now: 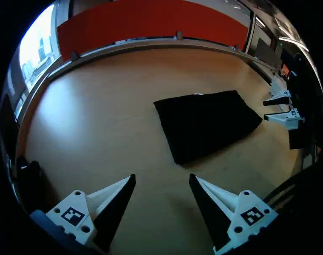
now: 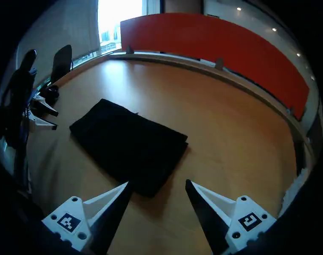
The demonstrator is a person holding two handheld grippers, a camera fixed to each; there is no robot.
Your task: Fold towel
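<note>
Towel: a black cloth (image 1: 208, 123) lying flat on the table, apart from both pairs of jaws.
Left gripper (image 1: 162, 176): jaws spread wide with nothing between them, held over bare wood. The towel is ahead at about 1 o'clock, near but untouched.
Right gripper (image 2: 157, 182): jaws also released and empty. In the right gripper view the towel's nearest edge sits just ahead at about 11 o'clock.
Facing pair: the grippers stand on opposite sides of the cloth. In the left gripper view the right one shows at 3 o'clock, also parted.
Lay of the cloth: a rough rectangle. In the right gripper view the corner toward 3 o'clock shows a stepped edge, which suggests more than one layer.
Handling: probably light, soft and limp. It should sag from wherever it is pinched and hold no shape of its own. It is not fragile, but it may slide on the smooth top.
Where to hold: two neighbouring corners of one edge, one per gripper. The jaws should come in low and pinch every layer together.
Table (image 1: 97, 127): pale wood, glossy.
Beyond: a red partition (image 1: 153, 21) along the far edge at 12 o'clock.
</note>
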